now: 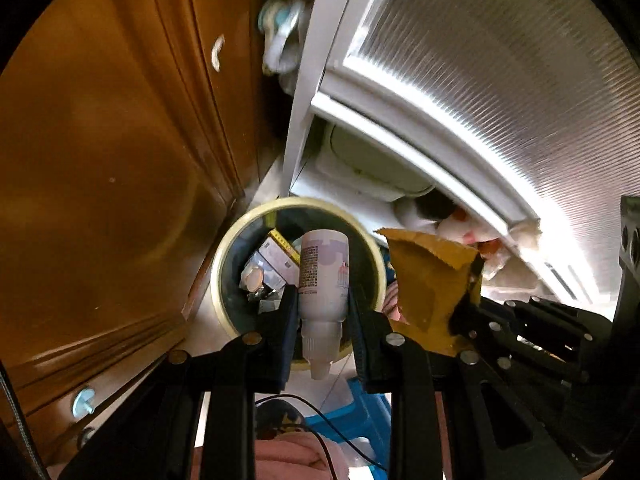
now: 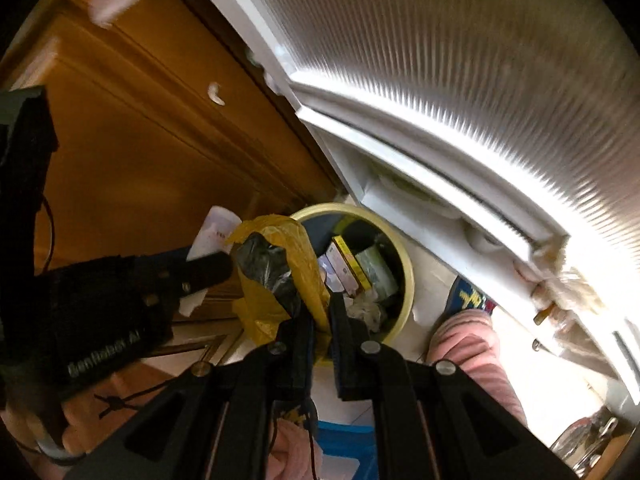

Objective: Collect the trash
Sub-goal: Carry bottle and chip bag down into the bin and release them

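While the brown wooden cabinet [image 1: 100,140] fills the left of both wrist views, the left hand-held gripper [image 1: 323,312] sits to its right, clamped on a white plastic bottle [image 1: 323,276] that points cap-down toward the camera, its printed body held between the two black fingers [image 1: 289,320]. That bottle hangs directly over the round bin [image 1: 224,264], a dark tub with a pale yellow rim standing on the light floor against the cabinet, already holding small boxes [image 1: 276,258] and crumpled scraps. Just right of the bin's rim in the left view, a torn yellow-brown wrapper [image 1: 430,280] shows in the grip of the right hand-held gripper [image 2: 322,320]; in the right wrist view its fingers are closed on this yellow bag [image 2: 280,276] with a dark crumpled lining, held beside and partly over the bin's near-left edge [image 2: 404,280]. Farther right, a white-framed door with ribbed glass [image 1: 500,80] curves across both views, and a pink-clad leg [image 2: 472,344] and blue stool [image 1: 352,412] appear below.
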Available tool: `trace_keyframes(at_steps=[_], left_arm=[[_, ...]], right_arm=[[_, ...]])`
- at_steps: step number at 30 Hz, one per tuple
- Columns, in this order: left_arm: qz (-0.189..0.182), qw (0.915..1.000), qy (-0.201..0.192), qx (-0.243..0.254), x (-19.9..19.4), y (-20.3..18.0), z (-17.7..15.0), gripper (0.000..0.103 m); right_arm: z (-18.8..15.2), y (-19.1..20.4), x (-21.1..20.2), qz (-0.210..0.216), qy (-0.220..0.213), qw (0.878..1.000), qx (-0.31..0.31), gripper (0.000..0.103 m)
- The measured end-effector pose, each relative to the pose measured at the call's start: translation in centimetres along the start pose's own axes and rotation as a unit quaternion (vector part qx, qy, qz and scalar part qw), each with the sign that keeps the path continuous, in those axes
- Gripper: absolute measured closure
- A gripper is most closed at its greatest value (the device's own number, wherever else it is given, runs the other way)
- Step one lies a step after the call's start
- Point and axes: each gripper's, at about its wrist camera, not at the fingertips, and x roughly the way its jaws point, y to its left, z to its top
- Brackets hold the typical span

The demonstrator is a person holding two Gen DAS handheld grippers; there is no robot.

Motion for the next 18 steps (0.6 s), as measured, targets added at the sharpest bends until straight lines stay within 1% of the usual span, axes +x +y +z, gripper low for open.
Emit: trace_keyframes(at_steps=[3,4,8,10,12,13,15,17,18], left_arm=[[0.001,0.9999,0.012,-0.007,1.4,0.4,-0.1,0.08],[0.0,0.9998,0.014,-0.01,1.2,0.8,-0.1,0.08],[0.001,0.9996,0.018,-0.02,2.0,1.6,0.2,0.079],[0.003,0.9996,0.019,-0.022,1.9,1.8,0.2,0.071],[0.005,0.9995,0.018,-0.025,1.7,1.9,0.2,0.051],[0.005,0.9995,0.016,-0.026,1.6,2.0,0.2,0.047],[0.0,0.9994,0.016,-0.03,1.6,2.2,0.2,0.035],[-0.001,0.9993,0.016,-0.032,1.6,2.2,0.1,0.025],[0.0,0.9994,0.015,-0.032,1.6,2.3,0.1,0.023]], right_arm=[[-0.4,-0.8,1.4,0.005,0.011,1.0,0.022,0.094],[-0.5,-1.1,2.0,0.008,0.014,0.999,0.029,0.093],[-0.3,-2.0,3.0,0.017,0.014,0.998,0.053,0.093],[-0.1,-2.1,3.2,0.023,0.014,0.998,0.064,0.093],[0.0,-2.2,3.2,0.023,0.013,0.997,0.067,0.093],[0.0,-2.2,3.2,0.02,0.013,0.997,0.068,0.093],[-0.2,-2.3,3.1,0.018,0.014,0.998,0.067,0.093],[-0.2,-2.2,3.1,0.014,0.017,0.998,0.065,0.092],[-0.3,-2.1,3.1,0.011,0.019,0.998,0.064,0.092]])
